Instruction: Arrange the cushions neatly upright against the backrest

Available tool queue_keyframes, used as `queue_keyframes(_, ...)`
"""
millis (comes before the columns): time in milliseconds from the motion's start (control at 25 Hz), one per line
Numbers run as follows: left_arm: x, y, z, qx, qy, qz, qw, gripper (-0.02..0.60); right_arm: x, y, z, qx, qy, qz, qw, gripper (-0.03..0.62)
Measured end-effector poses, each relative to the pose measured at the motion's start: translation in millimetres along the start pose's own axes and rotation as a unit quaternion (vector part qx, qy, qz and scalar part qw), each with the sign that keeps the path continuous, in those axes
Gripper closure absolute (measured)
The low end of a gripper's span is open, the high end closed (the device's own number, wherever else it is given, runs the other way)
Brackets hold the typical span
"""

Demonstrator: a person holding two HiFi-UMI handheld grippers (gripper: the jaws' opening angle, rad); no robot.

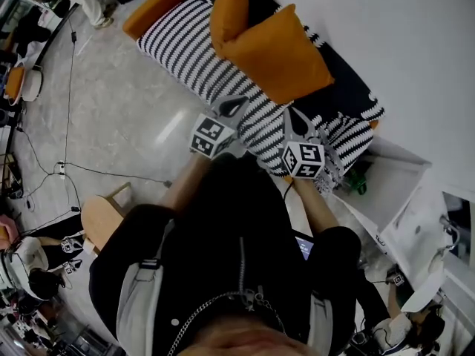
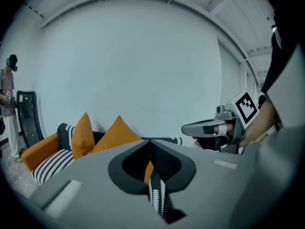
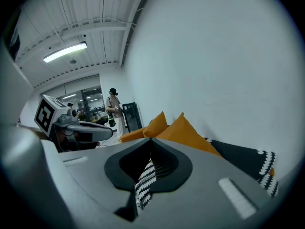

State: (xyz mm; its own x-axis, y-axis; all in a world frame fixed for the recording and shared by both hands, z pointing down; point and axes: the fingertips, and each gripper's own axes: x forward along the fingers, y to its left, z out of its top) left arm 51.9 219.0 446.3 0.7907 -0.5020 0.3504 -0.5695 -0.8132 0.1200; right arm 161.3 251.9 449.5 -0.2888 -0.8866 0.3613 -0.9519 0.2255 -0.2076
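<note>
Two orange cushions lie on the black-and-white striped sofa. The large cushion leans tilted against the black backrest, and the smaller cushion stands behind it. In the left gripper view they are the small cushion and the large cushion; in the right gripper view, the large cushion and the small cushion. My left gripper and right gripper hover side by side over the sofa's front edge, short of the cushions. Both are shut and hold nothing. My own jaw tips show in the gripper views, left gripper and right gripper.
An orange armrest ends the sofa at the far side. A wooden stool and cables are on the floor to the left. A white unit stands right of the sofa. A person stands beyond the far armrest.
</note>
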Motion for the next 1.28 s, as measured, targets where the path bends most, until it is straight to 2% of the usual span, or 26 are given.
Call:
queue_keyframes(400, 36.4, 5.9, 26.0, 0.035, 0.015, -0.024, 0.999, 0.571, 13.5, -34.8, 21.4, 0.022, -0.021, -0.025, 0.999, 0.591)
queue_keyframes(640, 67.4, 21.4, 38.1, 0.042, 0.019, -0.047, 0.9978, 0.571, 25.5, -58.6, 29.4, 0.033, -0.024, -0.049, 0.998, 0.591)
queue_keyframes(960, 126.2, 57.1, 53.0, 0.05, 0.026, -0.086, 0.9947, 0.571, 58.3, -101.3, 39.2, 0.056, -0.017, -0.098, 0.993, 0.591)
queue_keyframes(1280, 185.8, 101.8, 62.4, 0.058, 0.04, -0.139, 0.9878, 0.571, 113.0, -127.5, 51.2, 0.101, -0.013, -0.144, 0.984, 0.591)
